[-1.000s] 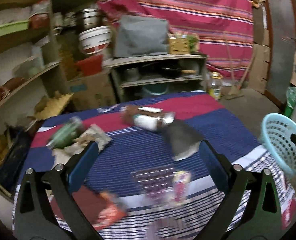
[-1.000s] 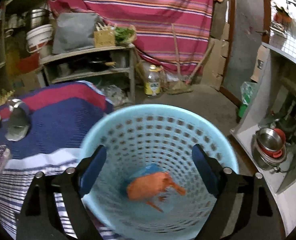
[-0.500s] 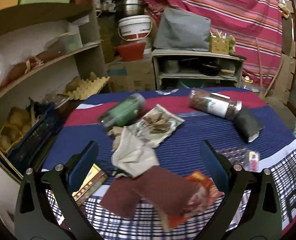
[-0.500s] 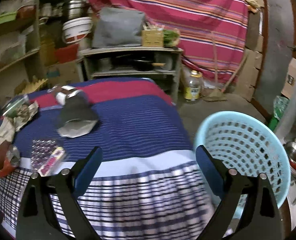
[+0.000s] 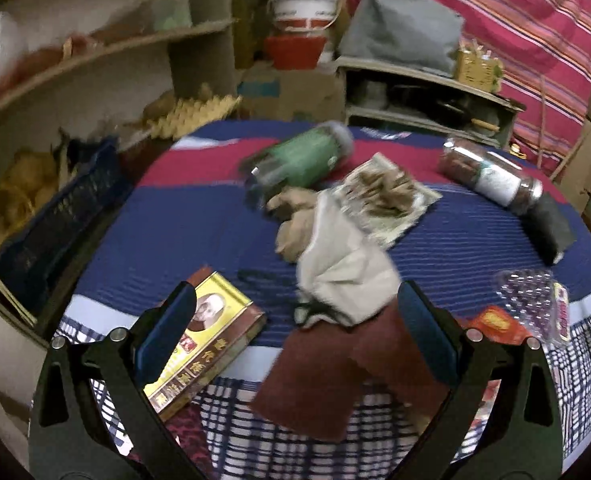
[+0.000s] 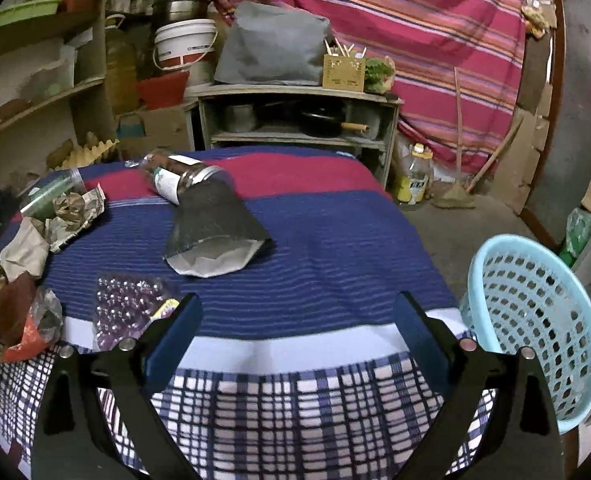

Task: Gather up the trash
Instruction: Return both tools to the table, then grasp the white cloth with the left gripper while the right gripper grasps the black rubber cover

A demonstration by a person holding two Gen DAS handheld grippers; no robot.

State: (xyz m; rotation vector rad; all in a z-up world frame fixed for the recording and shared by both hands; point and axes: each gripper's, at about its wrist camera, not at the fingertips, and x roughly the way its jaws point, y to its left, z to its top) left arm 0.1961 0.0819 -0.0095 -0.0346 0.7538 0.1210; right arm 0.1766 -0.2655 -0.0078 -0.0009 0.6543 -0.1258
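A cluttered storeroom with wooden shelves and a red striped curtain surrounds a desk covered in a blue, red and checked cloth.

Left wrist view: the left tool hangs with its jaws spread wide and empty above the near edge of the desk. Between its fingers lies a dark red wrapper, touched at the top by a crumpled beige paper bag. A yellow and brown box lies just beside the left finger. Farther back lie a green bottle on its side, a printed foil packet, a glass jar and a dark pouch. A clear bubble blister pack sits at the right.

Right wrist view: the right tool is also spread open and empty over the checked front edge of the cloth. A light blue perforated basket stands off the desk's right side. The dark pouch lies mid-desk, touching the jar; the blister pack lies near the left finger.
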